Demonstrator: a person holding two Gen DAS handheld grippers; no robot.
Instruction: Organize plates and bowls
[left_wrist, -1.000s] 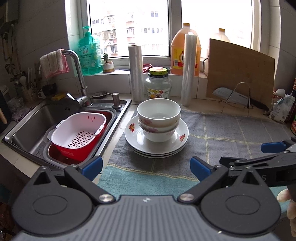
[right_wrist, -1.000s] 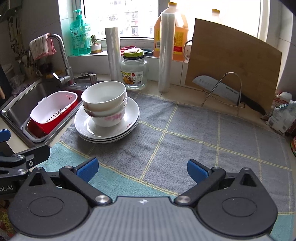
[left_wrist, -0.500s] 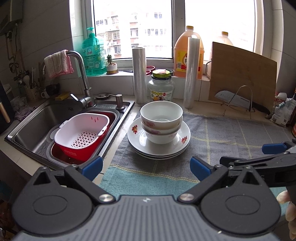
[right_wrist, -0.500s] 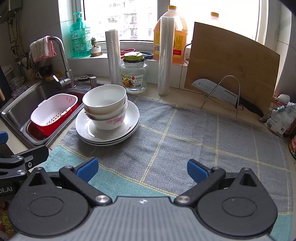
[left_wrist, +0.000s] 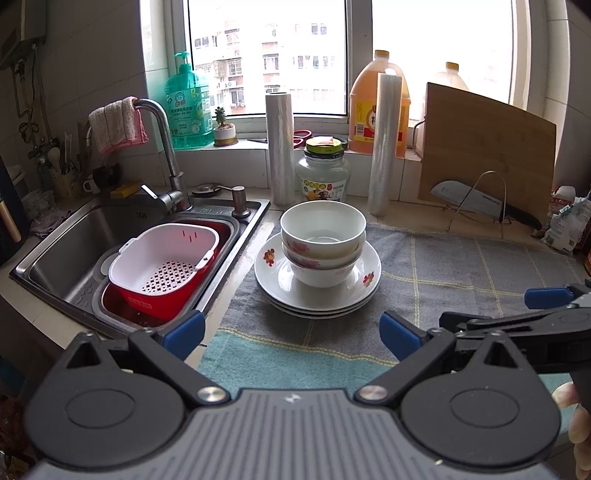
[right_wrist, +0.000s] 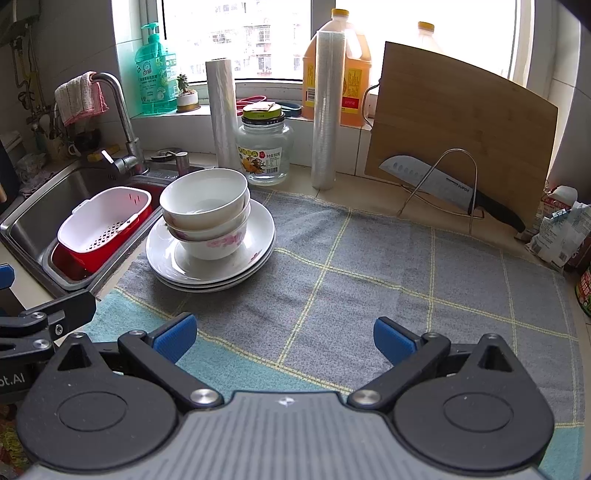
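Three white bowls (left_wrist: 323, 242) (right_wrist: 205, 214) with pink flowers are nested on a stack of white flowered plates (left_wrist: 354, 295) (right_wrist: 255, 254), which rests on a grey checked towel (left_wrist: 461, 280) (right_wrist: 369, 280) beside the sink. My left gripper (left_wrist: 291, 334) stands open in front of the stack, short of the plates, with nothing between its blue pads. My right gripper (right_wrist: 284, 338) is also open and empty, over the towel to the right of the stack. In the left wrist view the right gripper shows at the right edge, level with my left one.
A steel sink (left_wrist: 74, 236) on the left holds a white colander (left_wrist: 162, 258) in a red basin. Behind the stack stand a glass jar (left_wrist: 323, 173), two film rolls (left_wrist: 384, 144), an oil jug and a cutting board (right_wrist: 458, 129) with a knife (right_wrist: 450, 192) on a wire stand.
Both views have tilted up slightly, so the stack and counter sit lower and a little farther. The grippers stay open and the dishes have not moved.
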